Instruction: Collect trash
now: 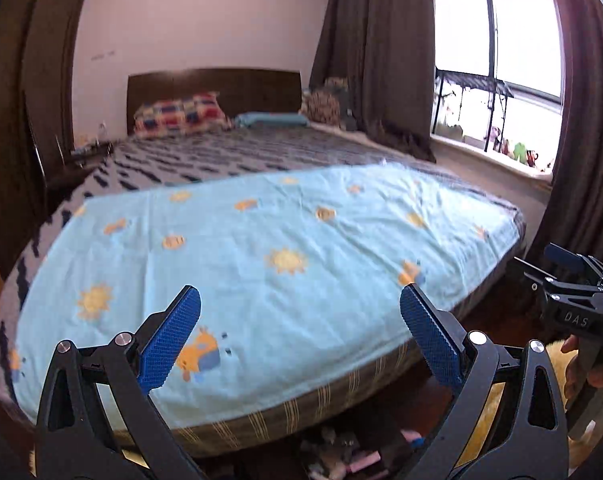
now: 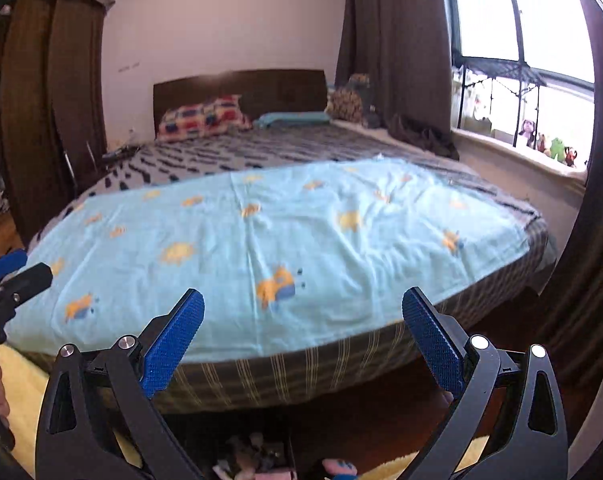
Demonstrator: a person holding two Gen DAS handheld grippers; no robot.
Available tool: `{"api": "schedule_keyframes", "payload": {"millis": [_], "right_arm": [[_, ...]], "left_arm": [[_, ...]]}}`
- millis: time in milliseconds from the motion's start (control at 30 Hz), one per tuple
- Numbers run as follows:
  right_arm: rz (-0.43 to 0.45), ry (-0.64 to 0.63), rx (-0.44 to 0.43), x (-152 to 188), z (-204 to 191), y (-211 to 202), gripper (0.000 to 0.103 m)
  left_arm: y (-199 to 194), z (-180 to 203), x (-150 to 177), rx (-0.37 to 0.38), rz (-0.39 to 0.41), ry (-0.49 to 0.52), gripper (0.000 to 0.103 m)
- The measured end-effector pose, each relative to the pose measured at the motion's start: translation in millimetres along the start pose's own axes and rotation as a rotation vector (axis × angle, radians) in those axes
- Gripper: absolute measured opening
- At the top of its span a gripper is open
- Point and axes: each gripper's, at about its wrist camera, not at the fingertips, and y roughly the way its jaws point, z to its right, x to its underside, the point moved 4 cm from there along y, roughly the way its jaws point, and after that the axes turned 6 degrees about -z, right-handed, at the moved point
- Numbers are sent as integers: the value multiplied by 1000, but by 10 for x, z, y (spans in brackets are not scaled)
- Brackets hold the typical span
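Note:
My left gripper (image 1: 299, 292) is open, its blue pads wide apart with nothing between them. It hangs above the foot of a bed (image 1: 261, 240) covered by a light blue sheet. My right gripper (image 2: 301, 294) is open and empty too, over the same bed end. Each gripper shows at the edge of the other's view: the right gripper (image 1: 557, 268) at the right, the left gripper (image 2: 13, 268) at the left. Below the grippers, on the floor by the bed's foot, crumpled pale and pink scraps (image 2: 253, 456) lie in a dark container (image 2: 289, 436); the scraps (image 1: 337, 452) are blurred.
A yellow rug (image 2: 25, 392) covers the floor at the left. A pink slipper (image 2: 341, 468) lies beside the container. Dark curtains (image 1: 381, 52) flank the window (image 1: 497, 32), whose sill holds small toys (image 2: 553, 148). Pillows (image 1: 181, 114) lie at the headboard. A wardrobe (image 2: 53, 100) stands left.

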Motion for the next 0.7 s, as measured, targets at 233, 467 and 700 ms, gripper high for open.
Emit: {"api": "schedule_keyframes", "payload": {"millis": [233,467,700], "right_arm": [[63,0,20,-94,-61,-226,100],[78,-1,12,-56,-125,-311,100],[69,0,12,-28,-152,-276,100]], "left_arm": [[-204,-20,-101,-21,32,-29,95],[-209,-62,-30,-27,27,-34,95],[-203,-68,-17,-28,22,-33,95]]}}
